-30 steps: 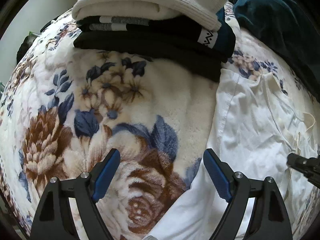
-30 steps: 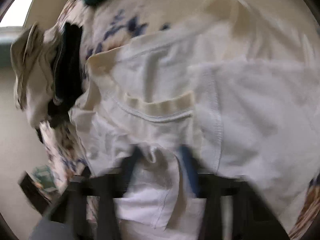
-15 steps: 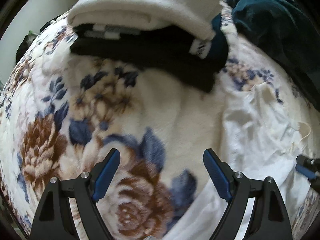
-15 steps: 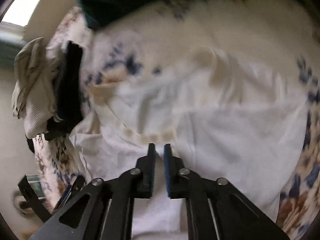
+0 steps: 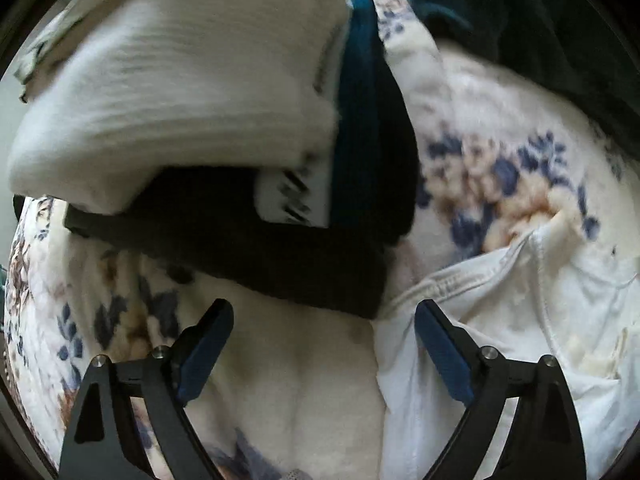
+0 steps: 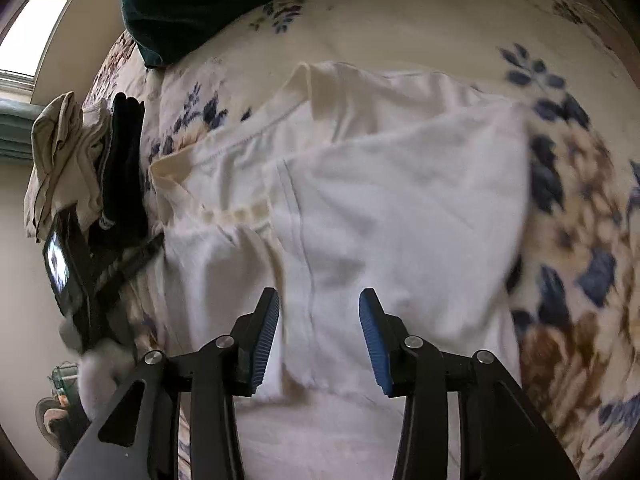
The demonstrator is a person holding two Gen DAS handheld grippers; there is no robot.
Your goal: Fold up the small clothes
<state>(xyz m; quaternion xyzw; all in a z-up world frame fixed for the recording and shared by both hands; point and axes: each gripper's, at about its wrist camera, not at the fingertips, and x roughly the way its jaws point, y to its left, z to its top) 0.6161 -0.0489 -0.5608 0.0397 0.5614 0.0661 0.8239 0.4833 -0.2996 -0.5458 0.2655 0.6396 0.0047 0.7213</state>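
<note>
— White garment (image 6: 400, 208) placement?
— Spread on the floral blanket (image 6: 580, 220), folded stack (image 5: 192, 92) at ten o'clock
— Grippers?
— Right gripper (image 6: 319, 320) released above it; left gripper (image 5: 320, 340) released, empty, near its edge

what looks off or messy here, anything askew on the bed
The white garment is folded unevenly: its top flap lies slanted, leaving the yellowed waistband exposed at the left. In the pile of folded clothes, the black layers stick out past the white one. Nothing looks torn or spilled.
</note>
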